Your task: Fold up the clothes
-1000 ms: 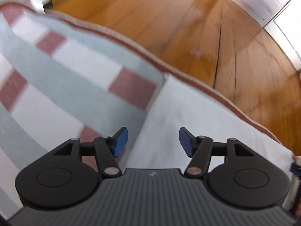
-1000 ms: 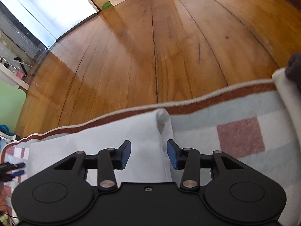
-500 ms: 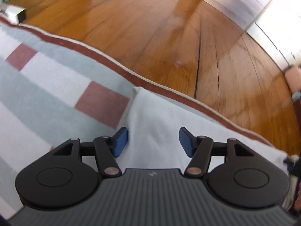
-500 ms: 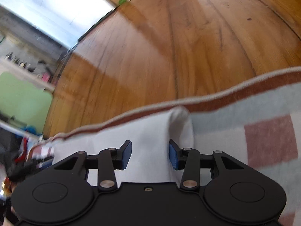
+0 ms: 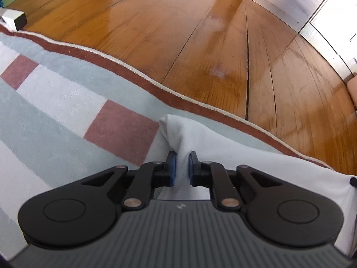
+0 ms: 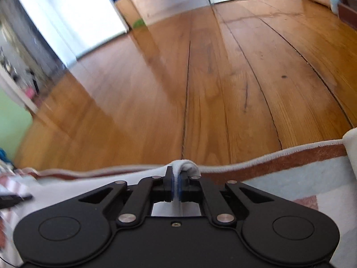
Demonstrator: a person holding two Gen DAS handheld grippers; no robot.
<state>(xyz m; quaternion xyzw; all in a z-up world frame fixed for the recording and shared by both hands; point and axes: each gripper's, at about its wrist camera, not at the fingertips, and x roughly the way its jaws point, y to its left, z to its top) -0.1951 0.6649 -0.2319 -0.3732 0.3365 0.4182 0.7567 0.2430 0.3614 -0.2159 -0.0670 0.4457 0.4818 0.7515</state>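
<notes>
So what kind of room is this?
Probably a room in a home: a shiny wooden floor, a striped rug and a white garment pinched by both tongs.

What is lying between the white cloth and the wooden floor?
In the left wrist view, only the rug and its brown border separate the white cloth from the wooden floor.
</notes>
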